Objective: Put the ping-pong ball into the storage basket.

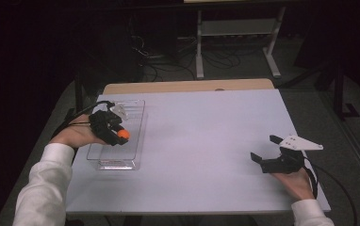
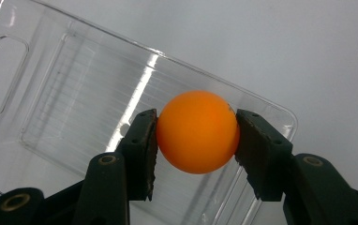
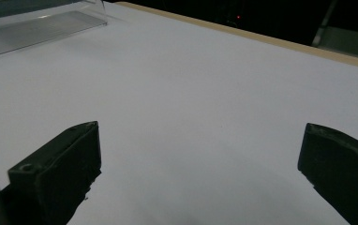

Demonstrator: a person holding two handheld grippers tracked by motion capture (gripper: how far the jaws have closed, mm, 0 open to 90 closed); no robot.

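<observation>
Table (image 1: 206, 155): white top, mostly bare — if I drop the ball here I'd expect it to roll off.
Tray (image 1: 133, 115): clear plastic, far left; light and slick, so I judge a bump from my left hand would shift it.
Right gripper (image 1: 264, 149): jaws spread wide, holding nothing, well apart from the tray.
Left gripper (image 2: 197, 132): pinching the ball over the tray.
Ball (image 2: 197, 131): orange, smooth, held at two small contacts — could squirt out if I squeeze or tilt.
</observation>
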